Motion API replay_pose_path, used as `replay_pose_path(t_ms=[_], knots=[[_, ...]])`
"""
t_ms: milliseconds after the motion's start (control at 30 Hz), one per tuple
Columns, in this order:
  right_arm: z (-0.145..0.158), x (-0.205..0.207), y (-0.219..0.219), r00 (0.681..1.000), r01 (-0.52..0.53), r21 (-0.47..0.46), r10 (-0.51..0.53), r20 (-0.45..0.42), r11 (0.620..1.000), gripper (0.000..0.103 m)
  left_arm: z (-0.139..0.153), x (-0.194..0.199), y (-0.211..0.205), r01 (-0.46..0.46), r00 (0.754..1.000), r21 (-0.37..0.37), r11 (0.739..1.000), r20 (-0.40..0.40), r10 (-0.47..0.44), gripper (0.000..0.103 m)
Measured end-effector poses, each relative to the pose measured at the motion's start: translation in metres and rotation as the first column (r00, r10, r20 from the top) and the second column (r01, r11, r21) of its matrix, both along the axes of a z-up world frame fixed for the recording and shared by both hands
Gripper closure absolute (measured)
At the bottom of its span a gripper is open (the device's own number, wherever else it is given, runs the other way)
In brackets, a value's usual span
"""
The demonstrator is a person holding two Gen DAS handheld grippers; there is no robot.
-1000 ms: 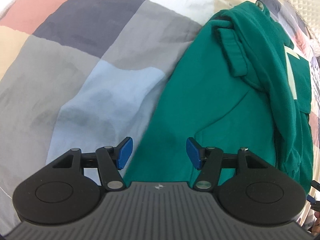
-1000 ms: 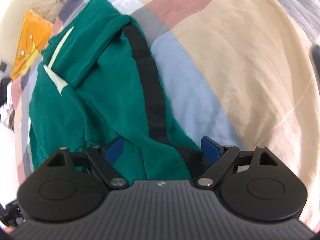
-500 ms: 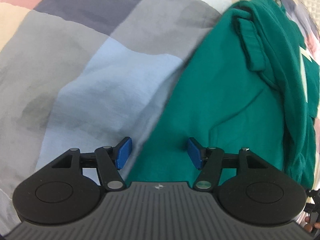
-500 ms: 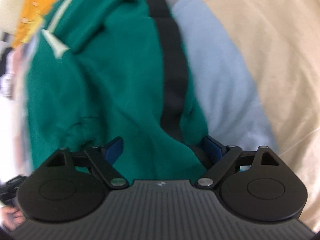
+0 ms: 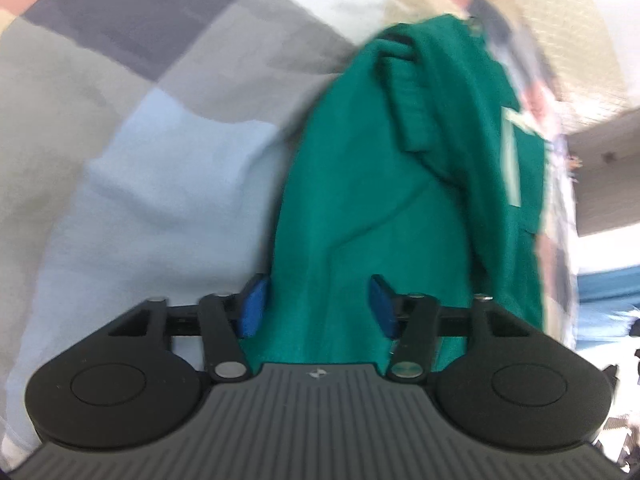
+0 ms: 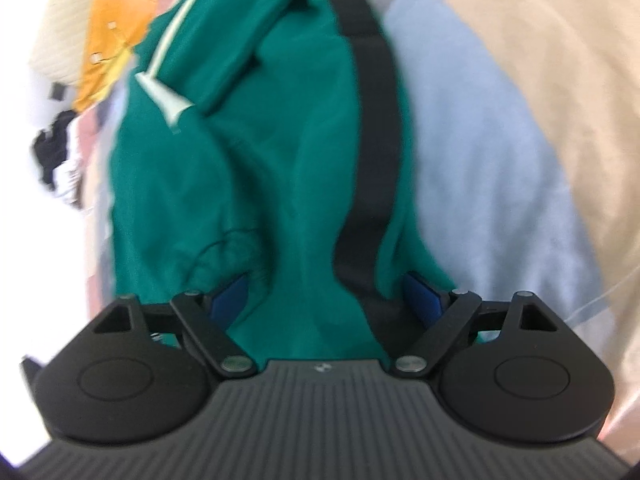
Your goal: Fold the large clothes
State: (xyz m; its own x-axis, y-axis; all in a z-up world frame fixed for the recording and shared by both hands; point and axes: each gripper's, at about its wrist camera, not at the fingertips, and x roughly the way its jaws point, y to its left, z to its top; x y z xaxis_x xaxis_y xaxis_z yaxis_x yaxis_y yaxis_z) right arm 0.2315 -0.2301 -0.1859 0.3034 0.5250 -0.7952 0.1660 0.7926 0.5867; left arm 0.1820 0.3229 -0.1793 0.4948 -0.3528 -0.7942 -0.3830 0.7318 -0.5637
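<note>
Left wrist view: green garment (image 5: 380,200) lies on the patchwork quilt (image 5: 160,180), its edge between the closing left gripper (image 5: 316,306). Right gripper (image 6: 326,296) stands wide apart over the black stripe (image 6: 370,152).

Bedroom: patchwork bedspread (image 5: 168,184)

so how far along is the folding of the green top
Partly done: the green top already lies doubled lengthwise on the patchwork bedding. In hand: the left tongs are closing over its near edge; the right tongs straddle it, open. The crosswise fold remains.
</note>
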Motion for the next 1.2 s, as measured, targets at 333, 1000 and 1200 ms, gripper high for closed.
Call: replay_pose_path(t_ms=[333,1000,1200], knots=[[-0.006,0.007,0.002,0.999,0.045,-0.182,-0.047,-0.005,0.982,0.018,-0.016,0.020,-0.015,0.034,0.987,0.158,0.987,-0.160,-0.008,0.046],[0.042,-0.034,0.014,0.993,-0.044,-0.108,0.055,0.106,0.993,0.090,0.048,-0.014,-0.019,0.009,1.000,0.110,0.994,0.018,-0.011,0.094],[0.083,-0.062,-0.025,0.968,0.018,0.078,-0.037,0.247,0.997,0.091,0.100,-0.047,-0.005,-0.078,0.978,0.022,0.997,0.195,0.072,0.095]])
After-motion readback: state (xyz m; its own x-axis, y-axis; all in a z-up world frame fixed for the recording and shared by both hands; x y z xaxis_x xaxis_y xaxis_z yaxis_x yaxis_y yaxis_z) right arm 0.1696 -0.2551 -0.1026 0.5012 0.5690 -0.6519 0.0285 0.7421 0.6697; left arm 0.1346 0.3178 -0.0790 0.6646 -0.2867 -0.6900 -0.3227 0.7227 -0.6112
